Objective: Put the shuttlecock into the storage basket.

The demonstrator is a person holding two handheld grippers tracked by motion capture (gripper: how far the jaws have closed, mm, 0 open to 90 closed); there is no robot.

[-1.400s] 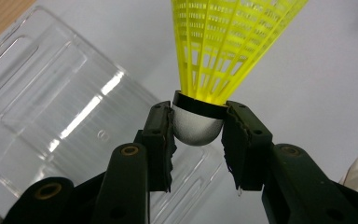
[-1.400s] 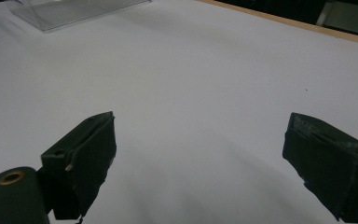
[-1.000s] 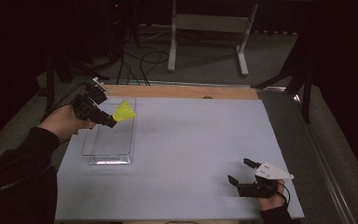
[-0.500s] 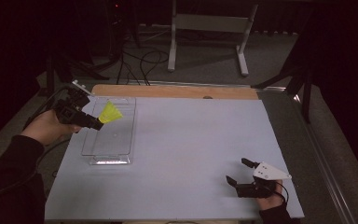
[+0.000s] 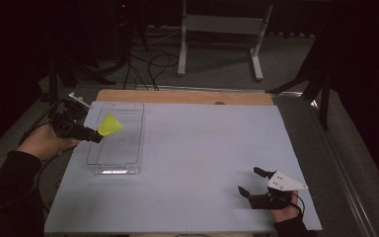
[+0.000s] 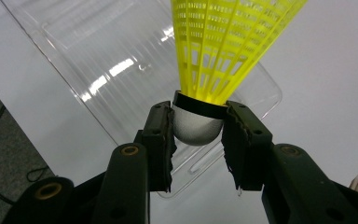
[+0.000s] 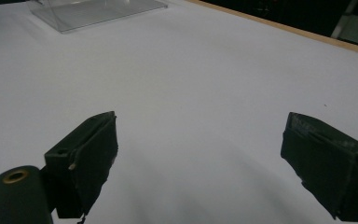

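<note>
1. The room around the worktop (image 5: 192, 158) is very dark; the pale surface is lit from above.
2. Glare streaks shine on the clear tray (image 6: 121, 70).
3. The right gripper view is soft, with blurred near jaws.

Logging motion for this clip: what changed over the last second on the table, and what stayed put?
The left gripper, shut on the yellow plastic shuttlecock by its white rounded cork, drew back toward the table's left edge, carrying it from over the clear plastic tray to the tray's left rim. Nothing was taken hold of or let go. The tray stayed put; the right gripper stayed open and barely shifted near the front right.
</note>
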